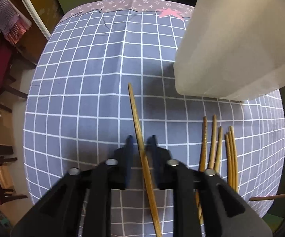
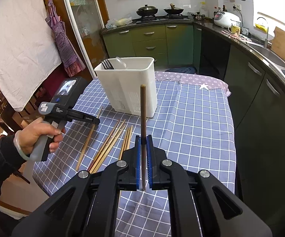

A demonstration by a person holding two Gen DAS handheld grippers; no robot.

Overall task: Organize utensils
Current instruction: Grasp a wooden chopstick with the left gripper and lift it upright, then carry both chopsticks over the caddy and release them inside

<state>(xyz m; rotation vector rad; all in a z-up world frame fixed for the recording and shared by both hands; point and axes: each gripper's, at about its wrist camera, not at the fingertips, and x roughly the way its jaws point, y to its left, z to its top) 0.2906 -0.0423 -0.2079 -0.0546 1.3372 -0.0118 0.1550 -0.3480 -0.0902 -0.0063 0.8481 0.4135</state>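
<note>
My right gripper (image 2: 143,138) is shut on a dark brown chopstick (image 2: 143,106), held upright above the table, in front of the white utensil holder (image 2: 130,86). The holder has a fork (image 2: 107,64) and a clear spoon in it. My left gripper (image 1: 141,138) is open around a light bamboo chopstick (image 1: 137,122) that runs between the fingers without clear contact. Several loose chopsticks (image 1: 217,144) lie on the cloth to its right, below the holder (image 1: 233,45). They also show in the right wrist view (image 2: 111,142).
The table is covered by a blue checked cloth (image 2: 191,122) with a purple patterned strip (image 2: 191,79) at the far end. Green kitchen cabinets (image 2: 152,43) and a counter with a sink (image 2: 268,53) stand beyond and to the right. The left hand and gripper handle (image 2: 49,130) are at the table's left edge.
</note>
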